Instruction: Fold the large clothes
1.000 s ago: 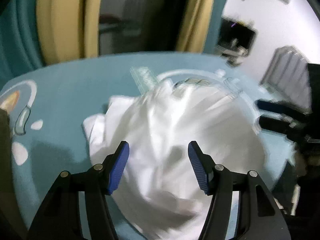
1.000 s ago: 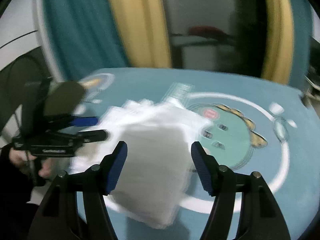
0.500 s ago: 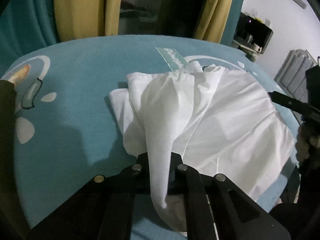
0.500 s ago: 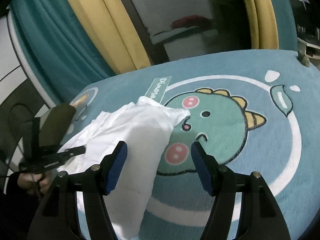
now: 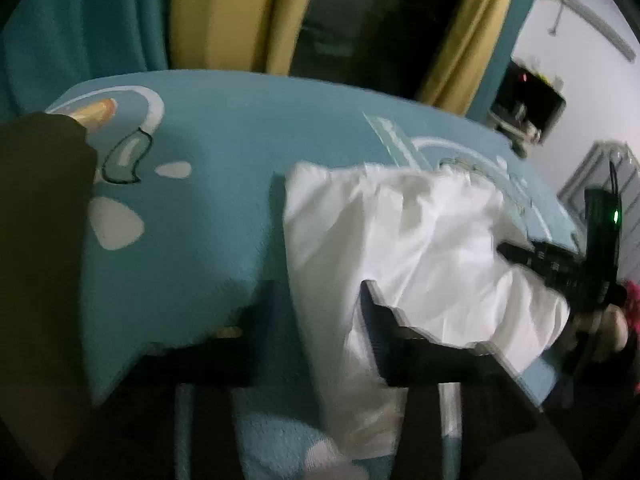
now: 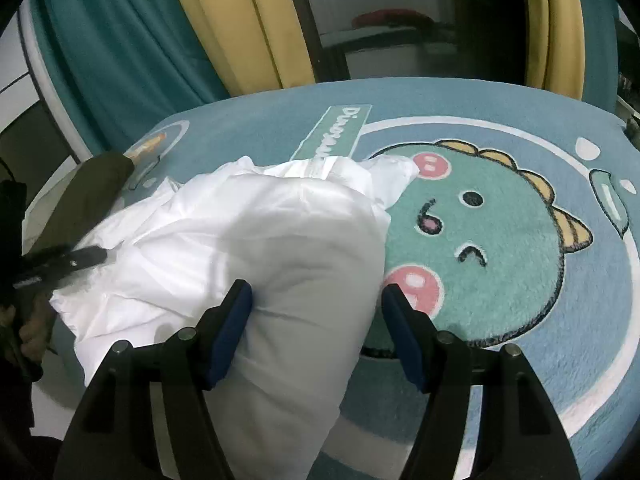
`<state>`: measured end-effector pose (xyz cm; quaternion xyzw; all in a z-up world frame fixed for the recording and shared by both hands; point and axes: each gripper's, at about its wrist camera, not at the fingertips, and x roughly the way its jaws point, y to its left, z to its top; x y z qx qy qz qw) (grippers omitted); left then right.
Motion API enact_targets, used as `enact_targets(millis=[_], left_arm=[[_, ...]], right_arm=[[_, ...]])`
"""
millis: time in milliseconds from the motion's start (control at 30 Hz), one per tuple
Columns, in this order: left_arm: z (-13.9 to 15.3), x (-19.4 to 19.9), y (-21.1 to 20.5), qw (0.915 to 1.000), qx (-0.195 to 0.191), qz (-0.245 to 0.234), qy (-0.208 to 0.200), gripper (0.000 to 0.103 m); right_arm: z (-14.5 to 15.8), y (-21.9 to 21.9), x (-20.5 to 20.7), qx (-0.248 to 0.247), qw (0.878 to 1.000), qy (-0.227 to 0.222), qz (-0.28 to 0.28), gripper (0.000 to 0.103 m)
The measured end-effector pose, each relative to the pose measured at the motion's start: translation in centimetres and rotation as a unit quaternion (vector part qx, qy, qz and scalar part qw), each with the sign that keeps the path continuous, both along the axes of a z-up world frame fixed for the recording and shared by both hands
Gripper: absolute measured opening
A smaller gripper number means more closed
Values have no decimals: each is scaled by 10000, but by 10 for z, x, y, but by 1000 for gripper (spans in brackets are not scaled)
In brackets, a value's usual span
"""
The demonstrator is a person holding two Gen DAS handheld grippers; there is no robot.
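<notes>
The white garment (image 6: 256, 236) lies bunched on a blue rug (image 6: 520, 128) printed with a green dinosaur (image 6: 480, 248). Teal and yellow curtains (image 6: 248, 28) hang behind the rug.

Right claw (image 6: 316, 316): the jaws stand spread. A rounded fold of the garment rises between the two blue pads (image 6: 234, 320). The left-hand pad touches the cloth. The right-hand pad stands clear of it, with rug visible in the gap. The claw does not pinch the fold.

Left claw (image 5: 316, 300): the view is blurred. The jaws are opening, and both fingers (image 5: 380, 320) are set apart. A strip of the garment (image 5: 400, 240) runs down between them toward the lower edge of the frame. Whether the cloth touches either finger cannot be told through the blur.

Garment position: in the right wrist view the bulk sits left of the dinosaur's face, its far edge overlapping the printed label (image 6: 340, 128). In the left wrist view the pile lies on the right half of the rug.

Each claw shows in the other's view at the garment's edge. The person's hand (image 5: 608, 328) grips the right claw's handle. A dark olive sleeve (image 6: 92, 192) extends above the left claw (image 6: 76, 260).
</notes>
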<state>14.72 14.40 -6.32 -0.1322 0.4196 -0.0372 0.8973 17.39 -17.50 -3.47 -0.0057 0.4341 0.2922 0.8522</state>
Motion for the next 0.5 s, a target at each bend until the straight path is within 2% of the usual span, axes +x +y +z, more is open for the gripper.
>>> enact_targets(millis=[100,167,200,267,333,500], left_arm=[[3,6,0,9998,-171,-84,-100,64],[-3,12,-5,9999,-94,-143,-8,67],[-8,14,-7,9999,-50,-159,49,73],[-22,21,-9,9992,108,-65,369,77],[-23,20,-10,9994,206,-33,292,78],[-22,24,-7,9993,-3,5,381,81]], right_arm=[[1,2,-1,-2,10000,-14,-46,66],[3,-1,-4,0,10000,-42,-64,68],[6,-3,-5,17,10000,-53,-69,68],[12,-9,-5,89,9999,-44,-87,68],[22,-19,-8,169,9998,-88,-115,68],[37,-44,-13,336,9991,-176,-209,68]])
